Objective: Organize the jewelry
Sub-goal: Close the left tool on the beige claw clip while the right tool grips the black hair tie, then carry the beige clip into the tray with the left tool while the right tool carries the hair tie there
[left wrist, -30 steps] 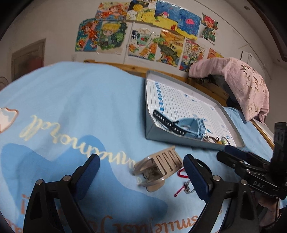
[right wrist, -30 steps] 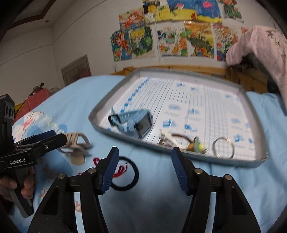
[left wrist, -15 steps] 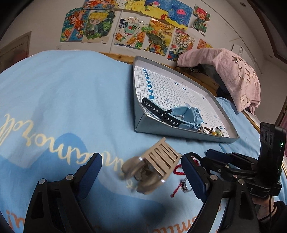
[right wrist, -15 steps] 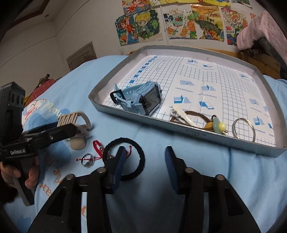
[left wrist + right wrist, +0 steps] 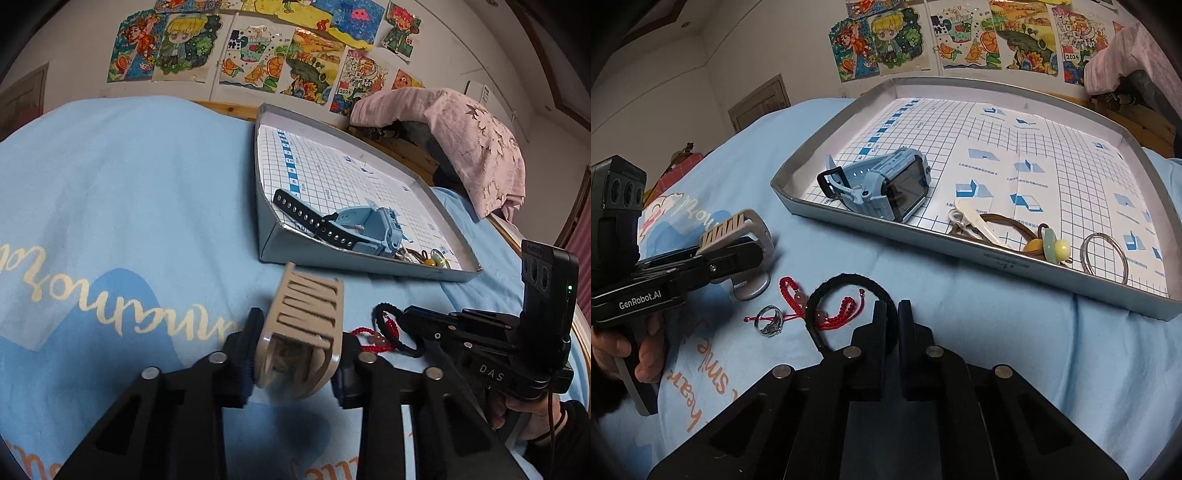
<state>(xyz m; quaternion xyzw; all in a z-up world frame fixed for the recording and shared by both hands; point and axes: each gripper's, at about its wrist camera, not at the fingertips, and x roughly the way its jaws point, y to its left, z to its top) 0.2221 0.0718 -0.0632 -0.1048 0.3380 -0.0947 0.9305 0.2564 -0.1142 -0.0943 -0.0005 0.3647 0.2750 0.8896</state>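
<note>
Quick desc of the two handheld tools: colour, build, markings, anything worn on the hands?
Both are black pistol-grip units with cut-out finger arms and silver pivot pins. The left tool has dark blue ribbed pads and "GenRobot.AI" on its side. The right tool is marked "DAS", with a green LED on its camera block. The right hand shows a dark sleeve and a thin cable.

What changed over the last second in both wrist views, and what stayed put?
Both jaws came in from wide open. The left gripper is closing on the beige hair claw, now between its jaws. The right gripper has shut on the black hair tie. The red bracelet, ring and the tray contents stayed put.
</note>
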